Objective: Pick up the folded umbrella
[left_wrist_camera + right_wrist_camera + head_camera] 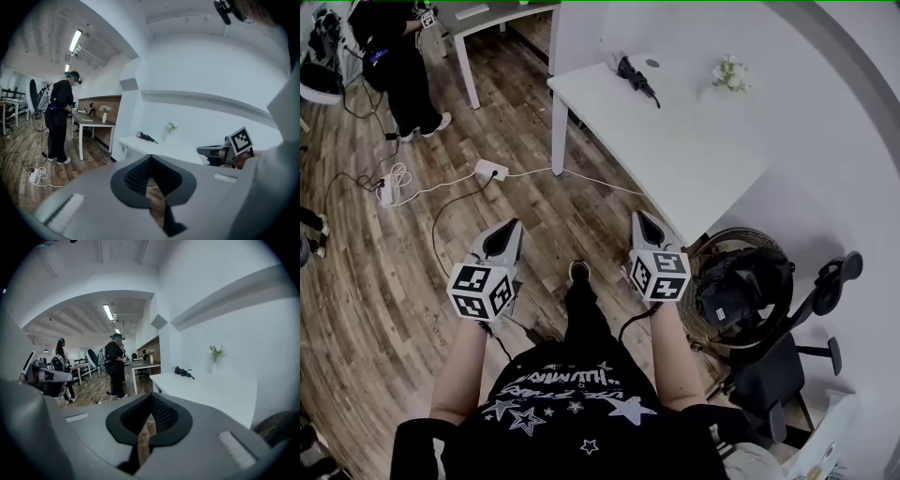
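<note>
Umbrella (637,81), seemingly folded, well beyond right claw (644,218).

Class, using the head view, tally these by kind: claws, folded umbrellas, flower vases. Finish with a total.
Claws: 2, the left claw and the right claw
Folded umbrella: 1
Flower vase: 1
Total: 4

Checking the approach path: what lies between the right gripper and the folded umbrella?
In the head view, only wood floor and bare white tabletop separate the right gripper from the folded umbrella.
</note>
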Motion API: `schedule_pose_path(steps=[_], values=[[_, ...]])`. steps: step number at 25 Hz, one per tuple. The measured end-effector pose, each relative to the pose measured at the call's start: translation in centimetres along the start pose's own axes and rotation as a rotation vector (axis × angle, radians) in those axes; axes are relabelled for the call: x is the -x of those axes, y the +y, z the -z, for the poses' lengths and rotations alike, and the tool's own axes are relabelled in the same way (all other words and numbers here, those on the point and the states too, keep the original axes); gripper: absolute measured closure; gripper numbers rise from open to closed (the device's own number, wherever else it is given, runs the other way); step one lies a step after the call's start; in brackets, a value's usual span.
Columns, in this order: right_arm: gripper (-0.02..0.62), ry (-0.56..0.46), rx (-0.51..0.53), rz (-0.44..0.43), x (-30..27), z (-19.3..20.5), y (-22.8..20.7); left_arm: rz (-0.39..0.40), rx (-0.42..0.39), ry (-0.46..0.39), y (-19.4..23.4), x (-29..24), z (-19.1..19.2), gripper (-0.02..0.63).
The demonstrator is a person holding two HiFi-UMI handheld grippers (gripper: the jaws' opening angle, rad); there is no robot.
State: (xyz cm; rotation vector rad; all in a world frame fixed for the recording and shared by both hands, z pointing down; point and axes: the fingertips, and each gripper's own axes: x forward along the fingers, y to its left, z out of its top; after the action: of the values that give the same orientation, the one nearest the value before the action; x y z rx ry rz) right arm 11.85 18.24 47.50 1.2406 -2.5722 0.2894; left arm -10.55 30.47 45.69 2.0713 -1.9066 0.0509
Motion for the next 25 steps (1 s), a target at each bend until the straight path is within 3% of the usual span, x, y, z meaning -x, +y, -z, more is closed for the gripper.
schedule_pose_path(steps=[13,25], values=[[0.581,0.014,-0.058,0.012,-15.8,-5.4,-9.9,-0.006,-0.007,0.042,3.2,-16.8,-4.7,0.603],[0.583,0.016,-0.089,0.015,-26.0,-10.2,-19.1,-0.009,-0.024,0.056,4.0,-30.5,-9.6,0.603]])
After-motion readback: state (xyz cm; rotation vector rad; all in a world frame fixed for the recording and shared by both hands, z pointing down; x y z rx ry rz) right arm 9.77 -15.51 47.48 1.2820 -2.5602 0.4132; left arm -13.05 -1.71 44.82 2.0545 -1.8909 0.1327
